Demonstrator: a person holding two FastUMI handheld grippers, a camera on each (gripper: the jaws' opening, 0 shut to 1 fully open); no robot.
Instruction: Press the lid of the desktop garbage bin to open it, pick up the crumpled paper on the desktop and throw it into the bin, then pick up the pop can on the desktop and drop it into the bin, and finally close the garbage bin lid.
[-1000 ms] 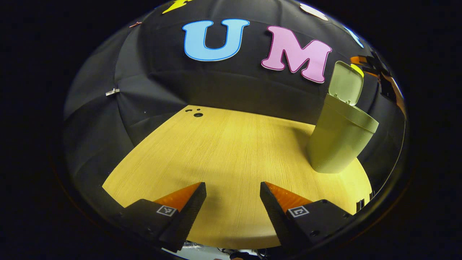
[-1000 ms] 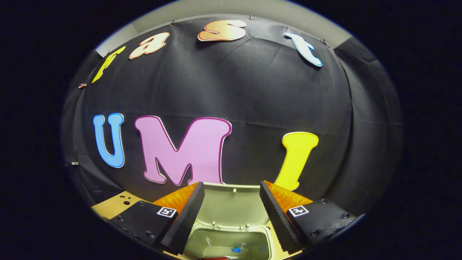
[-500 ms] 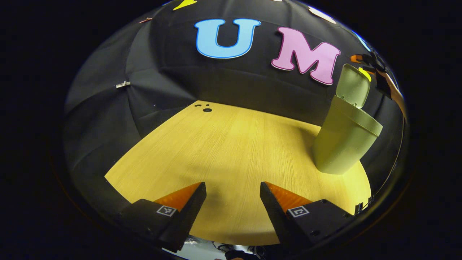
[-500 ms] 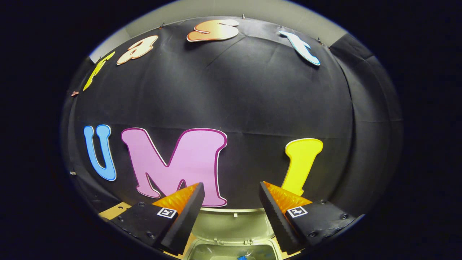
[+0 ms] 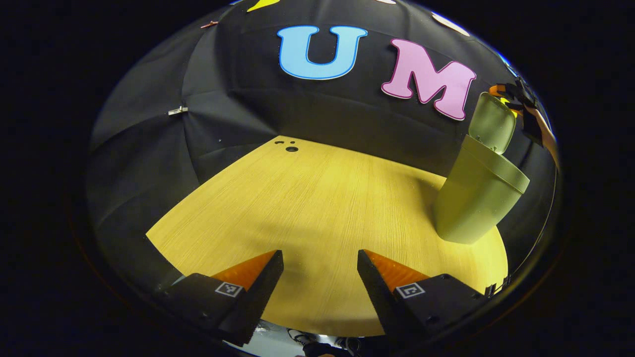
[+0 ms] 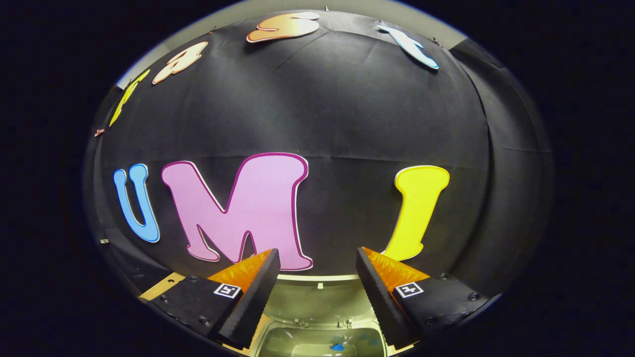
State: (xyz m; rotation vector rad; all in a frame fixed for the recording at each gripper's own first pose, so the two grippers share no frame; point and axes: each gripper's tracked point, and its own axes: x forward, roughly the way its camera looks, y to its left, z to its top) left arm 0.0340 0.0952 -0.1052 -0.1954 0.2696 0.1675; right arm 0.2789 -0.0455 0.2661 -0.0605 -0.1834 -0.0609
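A pale green garbage bin (image 5: 476, 198) stands on the wooden table at the right in the left gripper view, its lid (image 5: 492, 123) raised upright. My left gripper (image 5: 320, 260) hangs open over the table's near edge, well to the left of the bin, with nothing between its fingers. My right gripper (image 5: 521, 106) shows beyond and above the lid at the far right. In the right gripper view my right gripper (image 6: 315, 258) is open above the bin's mouth (image 6: 317, 342), facing the upright lid (image 6: 317, 297). A small blue patch lies inside the bin.
The wooden table (image 5: 317, 203) runs back to the black cloth wall. A small round hole (image 5: 291, 148) marks its far left corner. A strip of the table edge (image 6: 156, 292) shows at the lower left of the right gripper view.
The right gripper has risen and backed off a little, so less of the bin's inside shows. The left gripper has drifted slightly; the bin sits further right in its view. Both stay open.
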